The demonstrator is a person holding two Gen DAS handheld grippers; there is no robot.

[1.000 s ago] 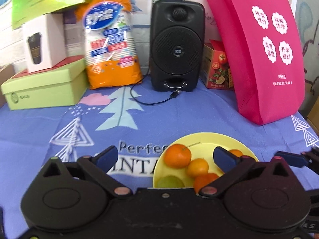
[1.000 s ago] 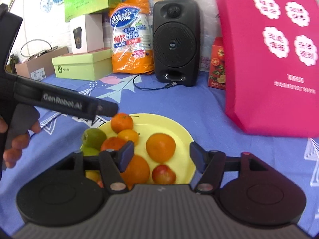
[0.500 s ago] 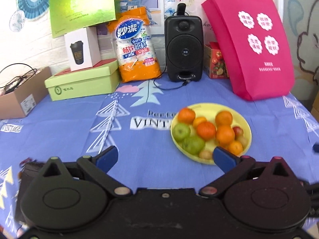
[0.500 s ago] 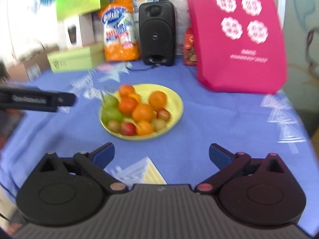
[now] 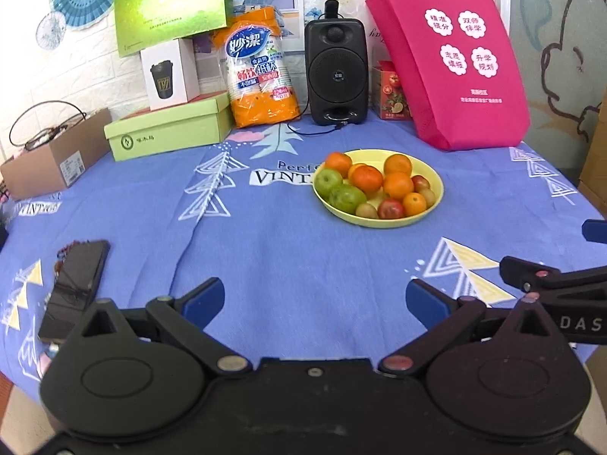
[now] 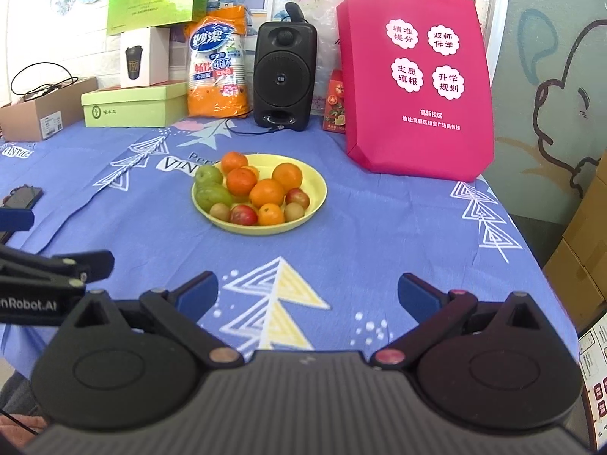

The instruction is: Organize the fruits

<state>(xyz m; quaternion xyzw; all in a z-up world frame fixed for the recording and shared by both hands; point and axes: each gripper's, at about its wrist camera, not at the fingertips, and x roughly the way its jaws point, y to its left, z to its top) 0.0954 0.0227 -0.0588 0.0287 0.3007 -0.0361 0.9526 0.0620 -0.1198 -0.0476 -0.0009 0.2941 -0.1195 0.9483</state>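
Both the left gripper (image 5: pixel 315 299) and right gripper (image 6: pixel 307 292) are hovering spread and empty, with all fruit sitting in the yellow plate (image 6: pixel 316 193) at twelve o'clock, suggesting nothing remains.

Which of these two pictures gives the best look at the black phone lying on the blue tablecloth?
The left wrist view. There the phone lies whole on the tablecloth, just left of the left tongs, its dark screen facing up. In the right wrist view the phone is only a small dark sliver at the far left edge.
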